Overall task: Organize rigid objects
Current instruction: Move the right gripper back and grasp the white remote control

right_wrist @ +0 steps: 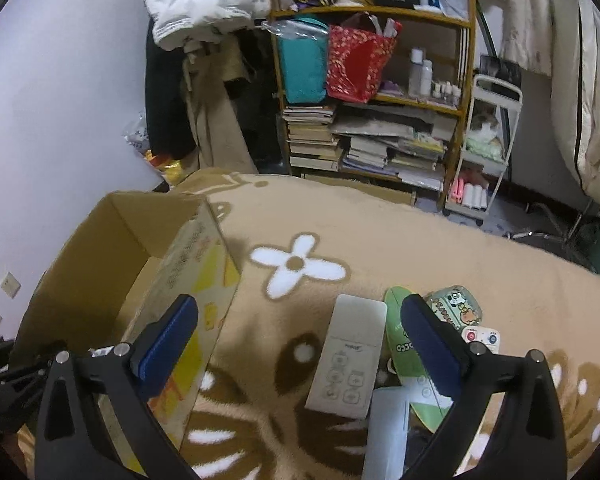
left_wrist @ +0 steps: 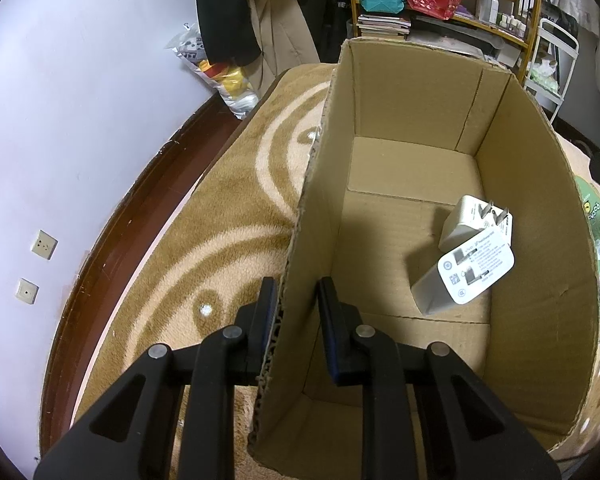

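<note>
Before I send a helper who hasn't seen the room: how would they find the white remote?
On the tan blanket, right of the cardboard box, lies a small pile. The white remote is its leftmost piece: long, flat, with grey buttons, beside the green skateboard-shaped item.

Left gripper (left_wrist: 296,304): jaws narrowed, one on each side of the box wall (left_wrist: 300,264). Outer pad lies against the cardboard; the inner one appears to stand slightly off it, so a firm clamp is uncertain from this angle. Linkage arms symmetric, pointing forward and down.

Right gripper (right_wrist: 300,344): jaws spread wide, blue pads facing each other, nothing between them. Held above the bed, tilted downward.
</note>
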A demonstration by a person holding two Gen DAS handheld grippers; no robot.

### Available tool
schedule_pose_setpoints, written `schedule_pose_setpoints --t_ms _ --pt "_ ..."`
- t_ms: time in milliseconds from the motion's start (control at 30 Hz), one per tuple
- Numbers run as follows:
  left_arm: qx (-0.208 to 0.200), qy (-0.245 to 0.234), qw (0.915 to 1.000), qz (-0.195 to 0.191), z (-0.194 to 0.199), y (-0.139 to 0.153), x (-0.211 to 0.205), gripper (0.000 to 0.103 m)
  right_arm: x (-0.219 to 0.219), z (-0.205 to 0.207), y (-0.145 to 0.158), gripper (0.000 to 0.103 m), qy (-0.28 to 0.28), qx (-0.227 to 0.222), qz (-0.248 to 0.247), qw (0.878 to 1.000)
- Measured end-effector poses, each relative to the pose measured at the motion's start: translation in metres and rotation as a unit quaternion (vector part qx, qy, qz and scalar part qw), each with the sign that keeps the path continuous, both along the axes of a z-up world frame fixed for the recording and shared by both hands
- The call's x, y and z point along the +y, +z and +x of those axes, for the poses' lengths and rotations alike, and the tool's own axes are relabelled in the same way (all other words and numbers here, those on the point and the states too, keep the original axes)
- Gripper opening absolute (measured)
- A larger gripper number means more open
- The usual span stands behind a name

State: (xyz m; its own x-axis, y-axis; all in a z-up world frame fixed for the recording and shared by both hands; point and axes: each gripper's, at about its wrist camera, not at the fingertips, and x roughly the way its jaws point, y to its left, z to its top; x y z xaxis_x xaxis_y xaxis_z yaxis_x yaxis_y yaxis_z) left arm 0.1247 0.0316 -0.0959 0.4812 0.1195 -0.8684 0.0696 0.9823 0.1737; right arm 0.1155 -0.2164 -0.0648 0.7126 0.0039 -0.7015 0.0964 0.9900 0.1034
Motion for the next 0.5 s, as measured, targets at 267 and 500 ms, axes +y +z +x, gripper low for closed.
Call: schedule_pose_setpoints --t_ms 267,500 --pt "-0.002 -0.001 1.0000 -0.002 -0.001 -0.001 0.003 0.021 -0.020 0.016 -0.023 0.103 -0.010 0.026 0.036 0.999" --pt "-0.004 -0.002 1.0000 0.003 -0.002 -0.002 0.001 0.021 -0.028 0.024 -0.046 0.095 -0.016 0.059 0.047 0.997"
